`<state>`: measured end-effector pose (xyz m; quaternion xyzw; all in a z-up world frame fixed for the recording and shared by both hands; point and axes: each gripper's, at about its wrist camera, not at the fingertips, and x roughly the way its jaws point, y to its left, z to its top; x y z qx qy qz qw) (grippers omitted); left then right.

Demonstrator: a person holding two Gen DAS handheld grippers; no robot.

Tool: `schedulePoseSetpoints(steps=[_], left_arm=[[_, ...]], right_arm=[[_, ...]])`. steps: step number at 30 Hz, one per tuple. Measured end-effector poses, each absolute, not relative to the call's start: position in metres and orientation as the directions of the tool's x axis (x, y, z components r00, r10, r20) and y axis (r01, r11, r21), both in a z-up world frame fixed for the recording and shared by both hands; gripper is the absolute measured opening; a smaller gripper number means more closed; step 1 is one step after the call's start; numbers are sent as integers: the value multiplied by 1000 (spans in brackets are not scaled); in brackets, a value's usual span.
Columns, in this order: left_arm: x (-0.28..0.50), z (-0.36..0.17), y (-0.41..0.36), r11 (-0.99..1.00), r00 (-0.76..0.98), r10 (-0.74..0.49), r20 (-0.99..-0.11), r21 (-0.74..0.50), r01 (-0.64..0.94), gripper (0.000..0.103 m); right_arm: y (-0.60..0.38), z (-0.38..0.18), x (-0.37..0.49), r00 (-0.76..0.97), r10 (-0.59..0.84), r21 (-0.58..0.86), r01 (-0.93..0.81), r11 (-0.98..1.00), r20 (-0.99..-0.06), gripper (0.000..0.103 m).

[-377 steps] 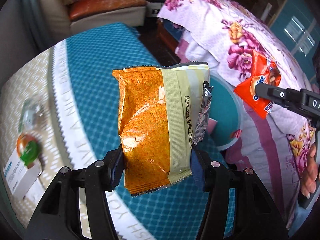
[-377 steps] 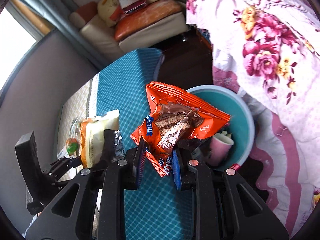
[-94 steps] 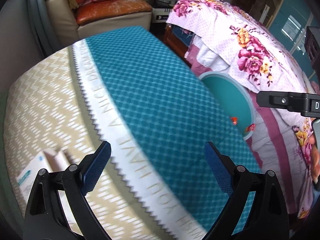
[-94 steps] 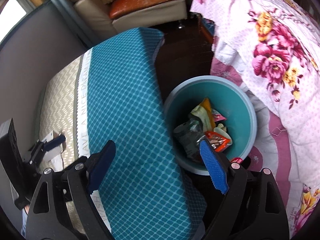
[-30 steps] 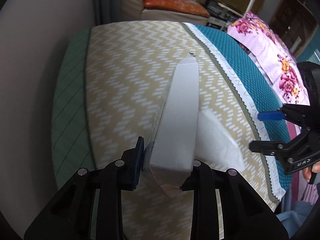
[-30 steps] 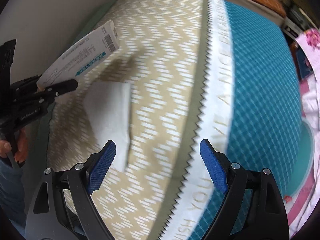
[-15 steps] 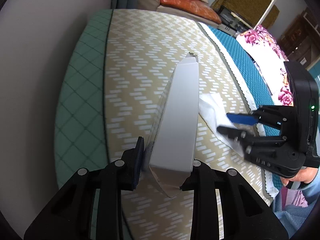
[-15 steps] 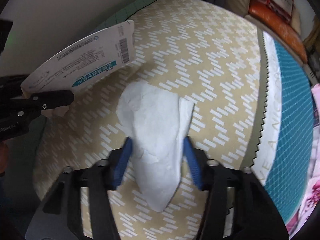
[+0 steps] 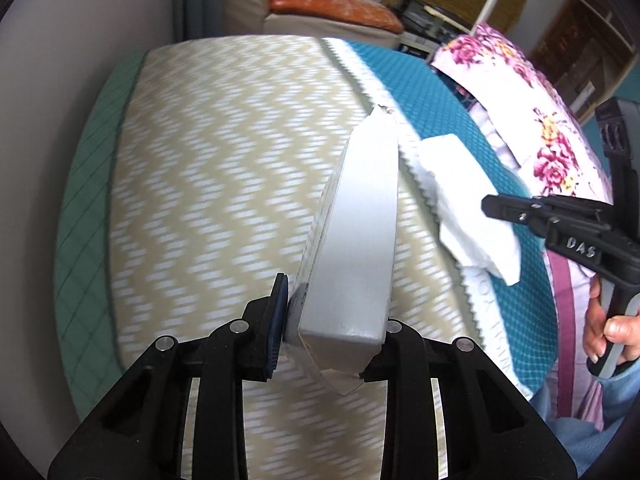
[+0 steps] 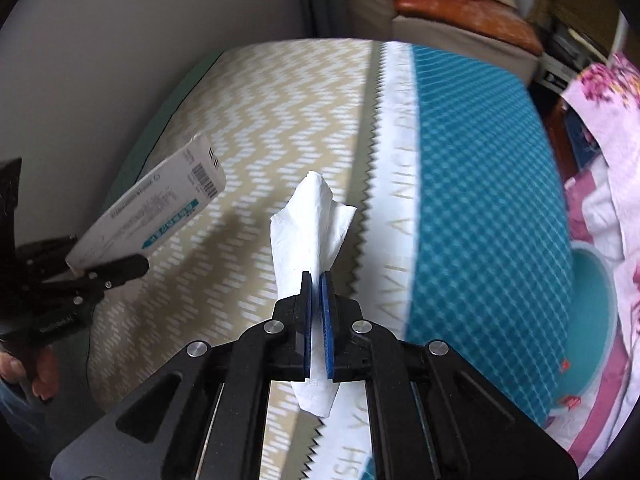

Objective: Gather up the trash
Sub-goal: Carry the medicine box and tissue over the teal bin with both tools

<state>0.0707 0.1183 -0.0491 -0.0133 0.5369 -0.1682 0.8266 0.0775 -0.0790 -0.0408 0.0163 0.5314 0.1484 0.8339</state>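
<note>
A crumpled white tissue sits at the centre of the right wrist view, pinched between the blue pads of the right gripper. The jaws have just been closing and now stand pressed almost together on the paper, which sticks up above them in a peak and hangs out below them as a short tail. In the left wrist view the same tissue shows at the right of the frame, hanging from the tip of the right gripper, whose handle a hand grips at the right edge.

A flat white box fills the middle of the left wrist view, clamped by its lower end between the fingers of the left gripper; the box leans away towards the upper right of the frame. In the right wrist view this box appears at the left, tilted, with a barcode and a teal label on its face, held by the left gripper.

Beneath both lies a tablecloth with a beige zigzag part, a white saw-toothed band with lettering and a teal part on the right. At the right edge of the right wrist view part of a teal bin shows below the table edge, beside a flowered bedcover. A cushioned seat with an orange cushion stands at the top of the left wrist view.
</note>
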Motion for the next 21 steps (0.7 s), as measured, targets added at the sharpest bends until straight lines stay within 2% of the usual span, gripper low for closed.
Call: schedulePoseSetpoints(steps=[9,21], left_arm=[[74,-34,17,911,358,-303,-883,-158,380,29],[75,-28,-104,857,319,-305,-897,-112,503,29]], right_arm=[[-193,-15,62,495,251,255,-60,965,-832,5],[-299,-3,36,598,210,309,67,949,-774,5]])
